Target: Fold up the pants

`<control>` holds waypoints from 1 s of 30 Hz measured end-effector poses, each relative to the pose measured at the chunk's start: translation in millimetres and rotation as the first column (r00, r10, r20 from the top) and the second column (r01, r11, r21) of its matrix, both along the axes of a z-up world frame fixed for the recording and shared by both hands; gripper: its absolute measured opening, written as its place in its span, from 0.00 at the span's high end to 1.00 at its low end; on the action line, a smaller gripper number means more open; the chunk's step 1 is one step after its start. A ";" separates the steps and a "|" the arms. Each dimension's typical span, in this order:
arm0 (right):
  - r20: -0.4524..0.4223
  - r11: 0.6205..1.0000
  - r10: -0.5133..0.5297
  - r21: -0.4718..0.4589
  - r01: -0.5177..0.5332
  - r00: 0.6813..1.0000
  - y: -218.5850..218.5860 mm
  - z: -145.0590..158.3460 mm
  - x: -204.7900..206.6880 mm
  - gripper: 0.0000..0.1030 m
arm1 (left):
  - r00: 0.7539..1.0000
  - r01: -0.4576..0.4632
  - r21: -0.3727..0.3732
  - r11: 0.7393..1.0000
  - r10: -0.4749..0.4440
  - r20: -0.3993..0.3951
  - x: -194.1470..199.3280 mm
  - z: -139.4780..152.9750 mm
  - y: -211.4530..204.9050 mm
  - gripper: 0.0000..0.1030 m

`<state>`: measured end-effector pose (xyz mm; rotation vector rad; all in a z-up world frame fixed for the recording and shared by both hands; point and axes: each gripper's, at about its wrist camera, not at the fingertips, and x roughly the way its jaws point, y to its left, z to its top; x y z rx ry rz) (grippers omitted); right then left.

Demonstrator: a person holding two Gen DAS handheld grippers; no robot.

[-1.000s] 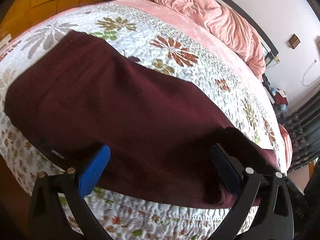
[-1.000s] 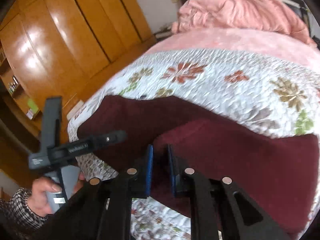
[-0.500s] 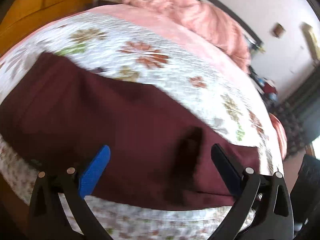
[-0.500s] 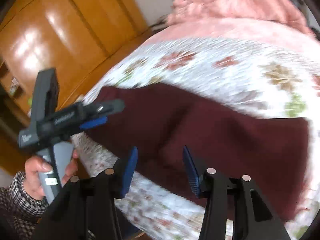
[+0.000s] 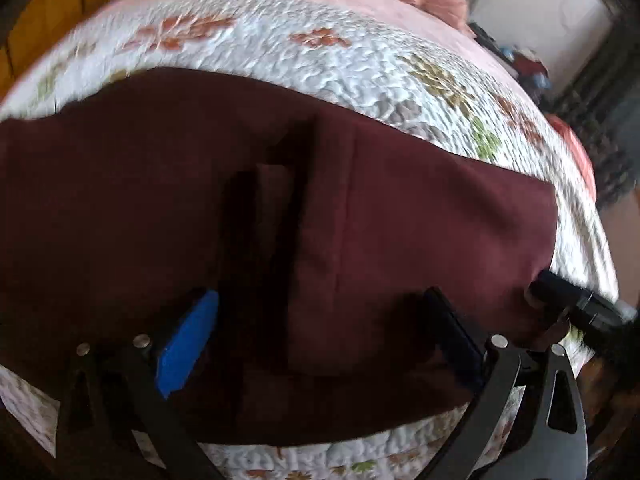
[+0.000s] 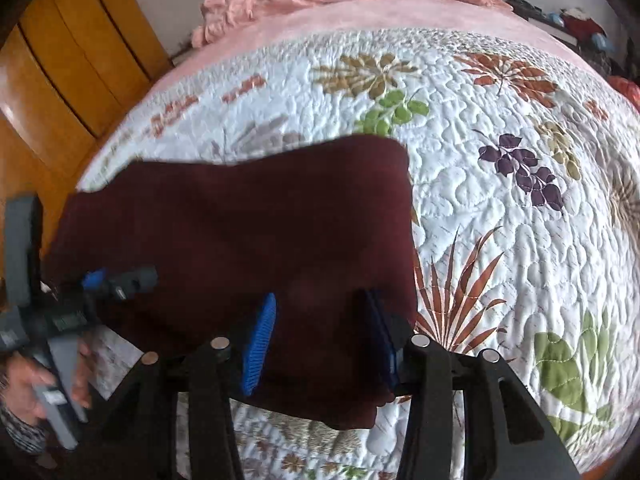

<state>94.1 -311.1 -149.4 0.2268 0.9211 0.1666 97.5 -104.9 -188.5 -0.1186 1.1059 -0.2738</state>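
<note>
The soft, limp maroon fabric pants [image 6: 240, 232] lie flat across frame centre on the floral quilted bedspread [image 6: 500, 128], best pinched at lower-edge corners by the 2 spread, empty grippers, left gripper [image 5: 320, 336] and right gripper [image 6: 320, 340].

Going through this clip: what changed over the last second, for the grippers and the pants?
The right gripper, shut on a fold of the maroon pants a second ago, has opened and let go; its view has swung right, toward the pants' end. The left gripper stayed open, holding nothing, and its view has also shifted right along the pants. The pants still lie flat on the floral quilt.
</note>
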 end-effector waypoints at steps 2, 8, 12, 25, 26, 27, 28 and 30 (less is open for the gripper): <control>0.049 0.999 0.003 0.053 -0.006 0.999 -3.1 17.6 -5.4 0.53 | 1.000 -0.009 -0.022 1.000 0.009 -0.006 -2.6 5.4 2.9 0.03; 0.024 0.999 -0.016 0.050 0.014 1.000 -2.4 15.3 11.7 0.54 | 0.995 -0.096 -0.056 0.994 0.097 0.001 1.4 10.1 14.6 0.03; 0.005 1.000 -0.002 -0.026 0.002 1.000 6.7 -4.5 17.3 0.46 | 0.999 -0.031 0.000 1.000 0.031 0.015 0.3 -3.4 7.8 0.03; 0.092 0.978 0.191 0.063 -0.198 0.977 91.6 45.3 -8.8 0.46 | 0.940 -0.332 -0.249 0.910 0.341 -0.009 -44.5 48.4 175.4 0.03; 0.081 0.975 0.213 0.049 -0.217 0.974 102.5 42.5 -6.7 0.46 | 0.917 -0.391 -0.280 0.877 0.398 -0.031 -52.6 47.8 203.3 0.03; 0.076 0.974 0.221 0.040 -0.225 0.972 108.9 41.8 -6.1 0.46 | 0.898 -0.431 -0.299 0.851 0.438 -0.049 -58.3 47.1 220.7 0.03; 0.069 0.972 0.232 0.031 -0.235 0.970 115.3 39.3 -4.3 0.46 | 0.868 -0.488 -0.319 0.812 0.491 -0.077 -65.5 44.8 244.0 0.03; 0.050 0.968 0.247 0.036 -0.249 0.968 124.9 34.3 0.5 0.46 | 0.812 -0.573 -0.358 0.737 0.570 -0.127 -78.1 37.0 282.4 0.03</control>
